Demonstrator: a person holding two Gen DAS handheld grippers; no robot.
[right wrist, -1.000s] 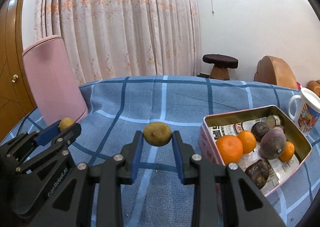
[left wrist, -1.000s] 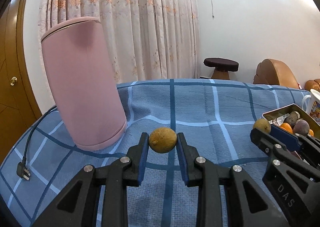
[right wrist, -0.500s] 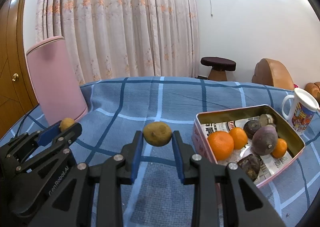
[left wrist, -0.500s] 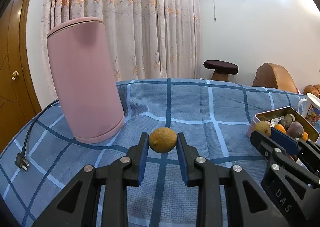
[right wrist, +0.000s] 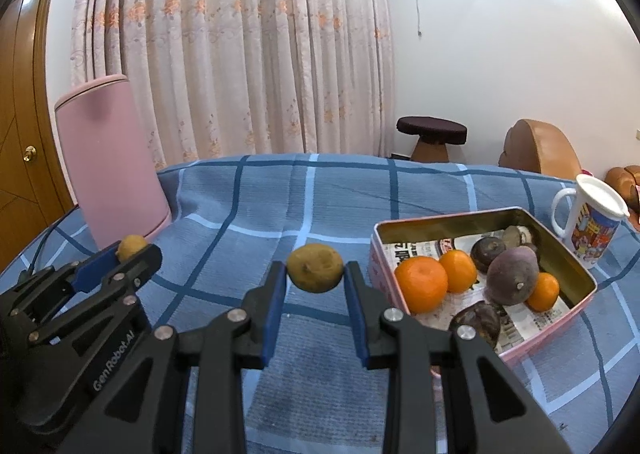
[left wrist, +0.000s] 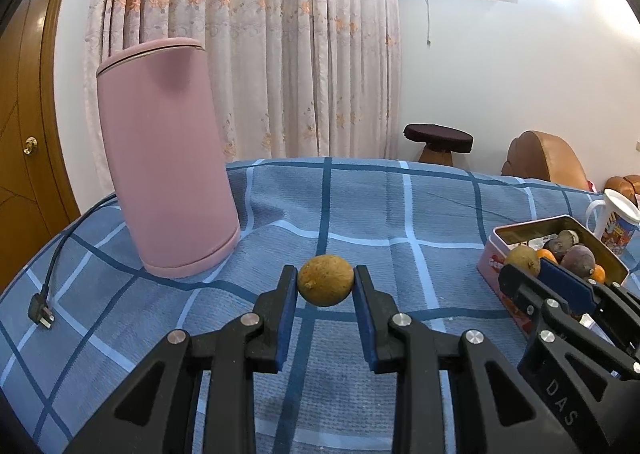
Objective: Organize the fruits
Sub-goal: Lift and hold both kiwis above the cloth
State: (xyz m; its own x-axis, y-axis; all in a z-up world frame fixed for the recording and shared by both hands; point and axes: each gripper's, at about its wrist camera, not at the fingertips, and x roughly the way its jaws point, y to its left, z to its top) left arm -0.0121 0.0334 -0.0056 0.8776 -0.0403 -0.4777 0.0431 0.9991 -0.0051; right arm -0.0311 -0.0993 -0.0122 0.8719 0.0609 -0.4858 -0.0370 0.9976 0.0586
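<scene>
Above the blue cloth (right wrist: 248,214), left tongs (left wrist: 325,286) and right tongs (right wrist: 315,270) each gripping a fruit

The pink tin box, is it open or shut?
Open. The pink tin box has no lid on it, so you can see the oranges and dark purple fruits lying inside on newspaper.

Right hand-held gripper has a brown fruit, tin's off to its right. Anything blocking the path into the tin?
Nothing visible blocks it. The right hand-held gripper grips the brown fruit beside the pink tin, whose open top holds oranges and dark fruits; only bare blue cloth lies between. The near wall must be cleared.
</scene>
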